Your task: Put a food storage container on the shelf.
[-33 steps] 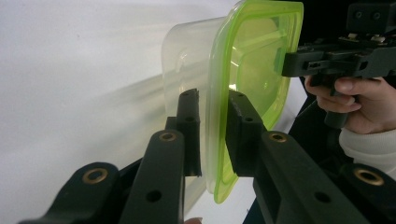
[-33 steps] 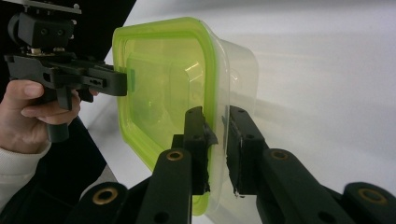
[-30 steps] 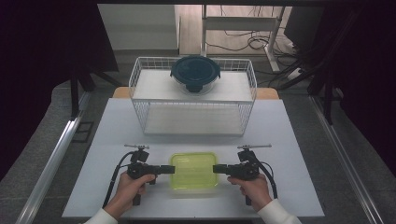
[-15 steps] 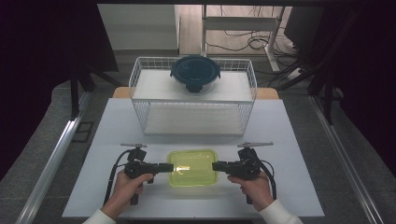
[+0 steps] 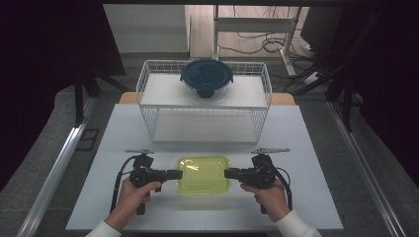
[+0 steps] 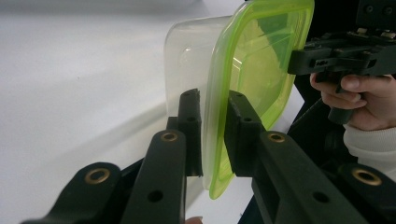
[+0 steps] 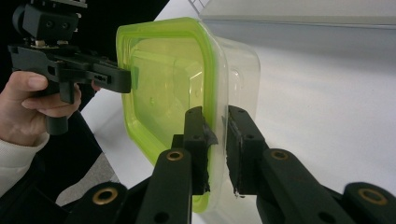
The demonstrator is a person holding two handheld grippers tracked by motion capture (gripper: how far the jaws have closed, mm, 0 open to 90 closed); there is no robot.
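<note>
Two grippers clamped on green-lidded container [image 5: 204,174] rim, contents indiscernible

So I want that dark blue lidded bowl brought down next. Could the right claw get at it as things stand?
Probably not yet. The right claw is shut on the green-lidded container's rim, as is the left claw. The dark blue bowl sits uncovered on top of the wire rack, so the way looks free once the container is released.
</note>
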